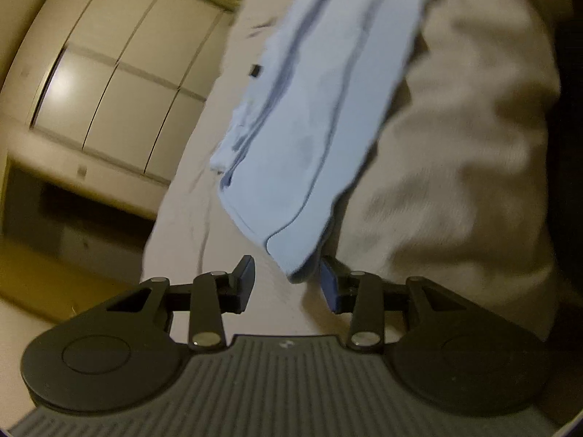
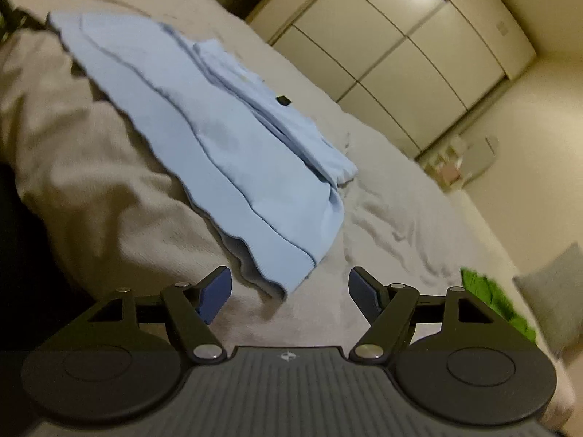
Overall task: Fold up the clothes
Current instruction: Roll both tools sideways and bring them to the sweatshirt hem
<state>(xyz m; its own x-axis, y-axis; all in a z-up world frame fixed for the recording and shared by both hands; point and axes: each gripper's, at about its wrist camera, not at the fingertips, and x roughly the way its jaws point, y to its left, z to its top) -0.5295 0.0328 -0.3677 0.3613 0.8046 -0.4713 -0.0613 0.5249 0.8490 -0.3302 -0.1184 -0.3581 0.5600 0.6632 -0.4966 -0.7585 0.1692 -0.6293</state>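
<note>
A pale blue garment (image 2: 204, 134) lies folded into a long strip across the middle of the beige bed (image 2: 393, 218). The left gripper (image 1: 288, 284) and right gripper (image 2: 289, 291) hover at opposite ends, fingers spread, holding nothing. Judged midway: another fold would need both ends pinched.

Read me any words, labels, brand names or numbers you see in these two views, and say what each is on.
No readable text in either view.
Small black tag on the light blue garment: too small to read.
Pale emblem on the left tool body: a symbol, no letters.
Same emblem on the right tool body: no letters.
</note>
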